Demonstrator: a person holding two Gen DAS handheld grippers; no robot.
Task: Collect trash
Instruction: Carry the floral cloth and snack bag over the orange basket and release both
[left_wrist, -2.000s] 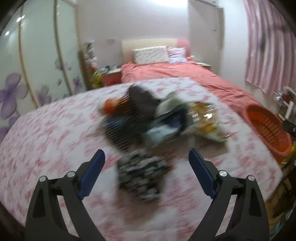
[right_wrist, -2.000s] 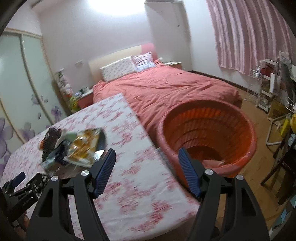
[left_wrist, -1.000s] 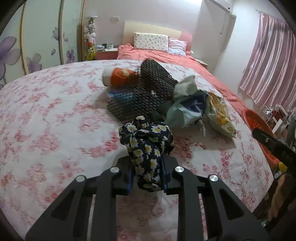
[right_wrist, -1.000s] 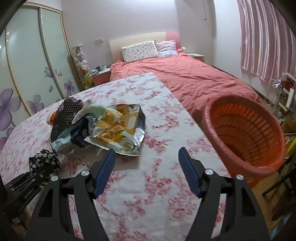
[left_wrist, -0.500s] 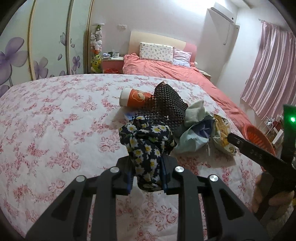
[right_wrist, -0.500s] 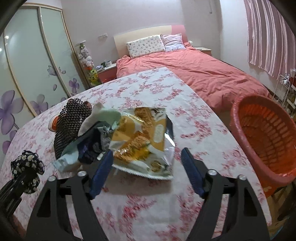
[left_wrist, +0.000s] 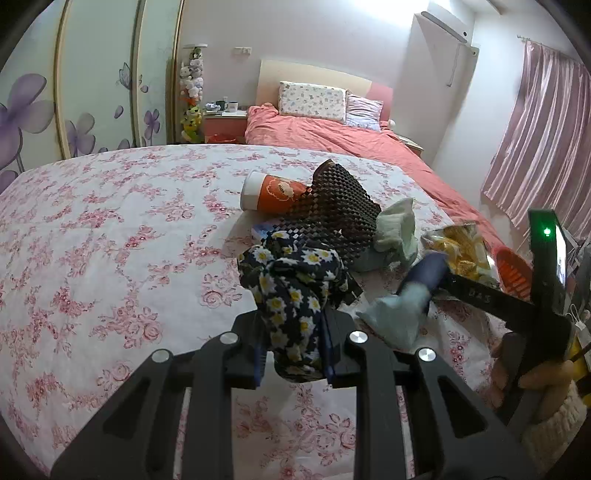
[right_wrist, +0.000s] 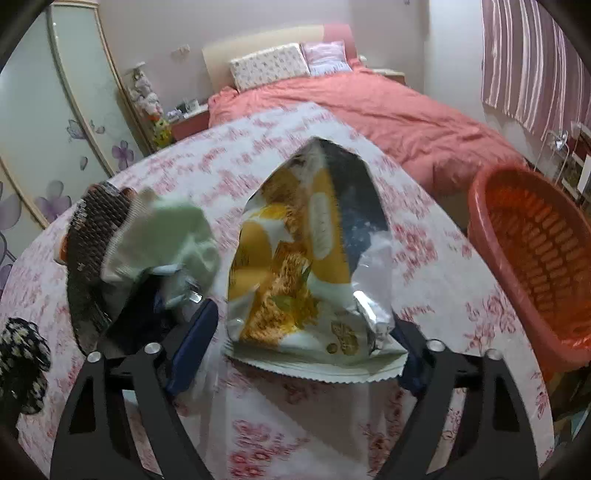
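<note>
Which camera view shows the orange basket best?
The right wrist view: the orange basket shows its rim and slotted inside beside the table. The left wrist view shows only a small part behind the right gripper.

The daisy-print cloth (left_wrist: 295, 295) is now clamped and lifted by the left gripper (left_wrist: 293, 354); the snack bag (right_wrist: 310, 266) is now straddled by the right gripper (right_wrist: 299, 347), whose jaws are closing

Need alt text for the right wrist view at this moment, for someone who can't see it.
The right gripper straddles a crumpled yellow and silver snack bag on a pink floral tablecloth, its jaws closing around the bag's lower end. Left of the bag lies a heap of pale green wrapper and dark mesh; an orange basket stands off the right edge.
</note>
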